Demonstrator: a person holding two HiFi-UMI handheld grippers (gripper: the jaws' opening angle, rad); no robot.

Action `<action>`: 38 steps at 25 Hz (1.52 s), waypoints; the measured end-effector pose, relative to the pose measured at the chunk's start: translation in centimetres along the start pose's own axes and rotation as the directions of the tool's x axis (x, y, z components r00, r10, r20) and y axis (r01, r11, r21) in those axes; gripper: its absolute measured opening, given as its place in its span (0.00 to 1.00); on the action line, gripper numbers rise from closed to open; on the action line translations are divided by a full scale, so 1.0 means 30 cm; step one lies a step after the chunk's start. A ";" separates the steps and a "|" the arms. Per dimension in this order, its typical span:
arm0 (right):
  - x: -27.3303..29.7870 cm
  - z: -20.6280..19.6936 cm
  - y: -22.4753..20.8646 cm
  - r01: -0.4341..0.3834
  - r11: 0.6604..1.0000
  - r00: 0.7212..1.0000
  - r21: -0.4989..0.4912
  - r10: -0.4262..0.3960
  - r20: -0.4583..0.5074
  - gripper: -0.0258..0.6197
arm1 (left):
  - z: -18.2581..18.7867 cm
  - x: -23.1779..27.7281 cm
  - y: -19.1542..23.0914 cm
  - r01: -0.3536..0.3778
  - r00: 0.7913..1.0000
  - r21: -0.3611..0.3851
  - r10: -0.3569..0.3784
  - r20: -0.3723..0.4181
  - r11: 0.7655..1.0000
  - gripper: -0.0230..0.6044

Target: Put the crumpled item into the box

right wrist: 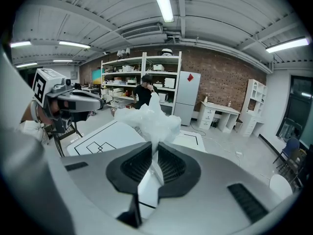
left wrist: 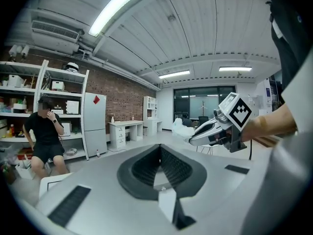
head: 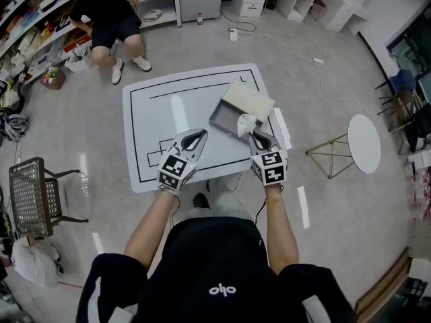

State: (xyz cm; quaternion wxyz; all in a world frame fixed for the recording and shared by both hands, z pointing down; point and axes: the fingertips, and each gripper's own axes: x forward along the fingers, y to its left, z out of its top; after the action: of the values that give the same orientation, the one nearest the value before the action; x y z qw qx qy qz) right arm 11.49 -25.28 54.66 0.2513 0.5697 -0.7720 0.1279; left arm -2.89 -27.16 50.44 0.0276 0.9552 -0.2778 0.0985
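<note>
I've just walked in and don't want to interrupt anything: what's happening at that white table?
A person stands at the white table with a handheld gripper in each hand. The right gripper is clamped on a crumpled white item and holds it by the near right corner of an open grey box, not yet released inside. The left gripper is shut and empty, held over the table beside it. Another person sits on the floor by the shelves.

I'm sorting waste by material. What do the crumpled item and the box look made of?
The crumpled item looks like thin white plastic film, or perhaps tissue paper: it is translucent, with sharp, slightly glossy creases. The look does not settle which. The box is probably cardboard: matte grey, with flat stiff walls and a paler cream lid panel.
</note>
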 end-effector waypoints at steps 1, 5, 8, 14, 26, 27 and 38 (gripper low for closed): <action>0.015 0.004 -0.005 -0.002 1.000 1.000 -0.001 0.002 -0.002 0.11 | -0.002 0.008 0.013 -0.002 1.000 -0.001 0.002 -0.003 1.000 0.05; 0.083 0.013 -0.024 -0.012 1.000 1.000 -0.009 0.012 -0.008 0.11 | -0.008 0.048 0.064 -0.004 1.000 0.006 0.004 0.001 1.000 0.05; 0.132 0.019 -0.039 -0.016 1.000 1.000 -0.023 0.015 -0.017 0.11 | -0.020 0.084 0.094 0.005 1.000 0.015 -0.005 0.000 1.000 0.05; 0.224 0.019 -0.081 -0.023 0.999 0.999 -0.028 0.022 -0.041 0.11 | -0.024 0.156 0.144 0.014 0.999 0.024 -0.013 -0.029 1.000 0.05; 0.417 -0.039 -0.097 -0.073 0.997 0.990 -0.030 0.068 -0.126 0.11 | -0.102 0.266 0.228 0.027 0.997 -0.013 -0.028 -0.075 1.000 0.05; 0.435 -0.047 -0.096 -0.078 0.996 0.988 -0.031 0.073 -0.136 0.11 | -0.110 0.274 0.234 0.028 0.996 -0.016 -0.029 -0.079 0.999 0.05; 0.617 -0.213 -0.079 -0.158 0.986 0.949 -0.050 0.138 -0.282 0.11 | -0.216 0.346 0.270 0.040 0.990 -0.069 -0.049 -0.130 0.997 0.05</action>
State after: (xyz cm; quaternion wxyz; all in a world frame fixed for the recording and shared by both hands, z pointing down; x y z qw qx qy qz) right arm 11.11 -38.04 69.70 0.3671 0.4771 -0.7738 0.1974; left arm 0.22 -38.75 58.87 0.0797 0.9511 -0.2572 0.1516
